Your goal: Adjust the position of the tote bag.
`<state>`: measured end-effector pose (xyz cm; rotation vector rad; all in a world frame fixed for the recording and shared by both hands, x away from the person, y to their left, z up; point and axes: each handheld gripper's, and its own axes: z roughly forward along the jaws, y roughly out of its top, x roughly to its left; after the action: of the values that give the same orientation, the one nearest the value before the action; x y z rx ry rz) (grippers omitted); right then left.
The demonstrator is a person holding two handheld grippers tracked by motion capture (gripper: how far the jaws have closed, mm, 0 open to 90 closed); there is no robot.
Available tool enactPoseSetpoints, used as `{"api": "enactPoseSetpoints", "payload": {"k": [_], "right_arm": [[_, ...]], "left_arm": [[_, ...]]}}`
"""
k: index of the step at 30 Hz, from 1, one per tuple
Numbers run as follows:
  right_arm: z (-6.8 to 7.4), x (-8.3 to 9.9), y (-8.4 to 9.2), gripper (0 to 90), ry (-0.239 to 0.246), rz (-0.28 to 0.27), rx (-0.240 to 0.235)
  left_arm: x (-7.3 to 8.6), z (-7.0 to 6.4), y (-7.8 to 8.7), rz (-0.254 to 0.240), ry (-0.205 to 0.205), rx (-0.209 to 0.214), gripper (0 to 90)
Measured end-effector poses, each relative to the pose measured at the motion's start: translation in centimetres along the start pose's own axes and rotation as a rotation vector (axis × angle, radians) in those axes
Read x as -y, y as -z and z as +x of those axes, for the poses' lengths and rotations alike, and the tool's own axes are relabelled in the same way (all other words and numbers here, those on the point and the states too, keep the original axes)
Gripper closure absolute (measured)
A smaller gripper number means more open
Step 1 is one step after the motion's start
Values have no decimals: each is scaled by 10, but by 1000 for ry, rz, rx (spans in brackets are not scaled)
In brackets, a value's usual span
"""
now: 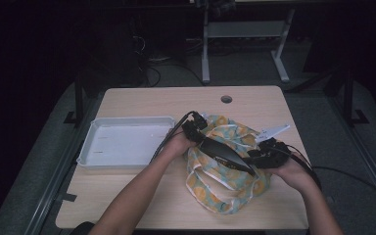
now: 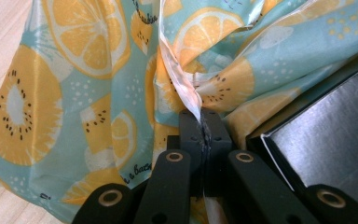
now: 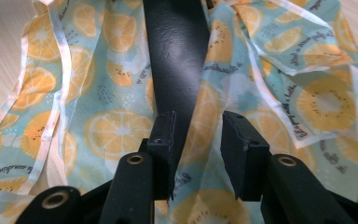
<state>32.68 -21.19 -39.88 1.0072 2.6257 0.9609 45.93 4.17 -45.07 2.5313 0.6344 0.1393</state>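
While left tongs pinch bag edge, right tongs gape.

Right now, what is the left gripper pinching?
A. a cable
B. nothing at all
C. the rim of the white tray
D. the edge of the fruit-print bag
D. In the left gripper view the left gripper has its jaws shut tight on a gathered fold of the fruit-print bag, while the white tray sits apart at the table's left side.
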Motion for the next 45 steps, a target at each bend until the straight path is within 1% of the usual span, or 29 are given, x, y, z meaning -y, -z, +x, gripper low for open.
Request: {"api": "enactPoseSetpoints", "payload": {"k": [1, 5, 11, 13, 15, 18, 20, 22, 23, 25, 26, 28, 30, 38, 41, 45], "right_arm": [[0, 0, -1, 661, 7, 3, 1], [0, 1, -3, 695, 0, 12, 22], [1, 0, -6, 710, 3, 14, 29], [2, 0, -8, 728, 1, 20, 27], [1, 1, -9, 771, -4, 17, 27], [0, 1, -9, 866, -8, 20, 33], [0, 1, -8, 896, -5, 14, 43], [0, 1, -7, 897, 2, 4, 57], [-1, 1, -6, 898, -2, -1, 67], [-4, 1, -4, 898, -3, -8, 86], [-6, 2, -3, 898, 0, -11, 103], [-10, 5, -3, 898, -10, -16, 121], [-14, 8, -3, 898, -20, -14, 145], [-25, 15, -8, 898, -50, 1, 202], [-29, 19, -12, 898, -64, 7, 207], [-37, 28, -18, 898, -94, 27, 194]], "left_arm": [[0, 0, 0, 0, 0, 1, 891], [0, 0, 0, 0, 1, 1, 891], [0, 0, 0, 1, 0, -2, 891], [0, -1, 0, 2, -1, -3, 891], [0, -1, 0, 5, -3, -3, 891], [-1, -1, 0, 5, -4, -3, 891], [-1, -1, 0, 6, -4, -3, 891], [-1, -1, 0, 5, -5, -4, 891], [-1, -1, 0, 5, -6, -5, 891], [-1, -1, 0, 6, -8, -6, 891], [-1, -1, 0, 3, -8, -8, 891], [-1, -2, -1, 2, -9, -8, 891], [-1, -2, 0, 3, -12, -7, 891], [0, -1, -1, -1, -17, -2, 892], [0, -1, 0, -3, -16, 3, 892], [0, 0, 0, -1, -20, 3, 892]]}}
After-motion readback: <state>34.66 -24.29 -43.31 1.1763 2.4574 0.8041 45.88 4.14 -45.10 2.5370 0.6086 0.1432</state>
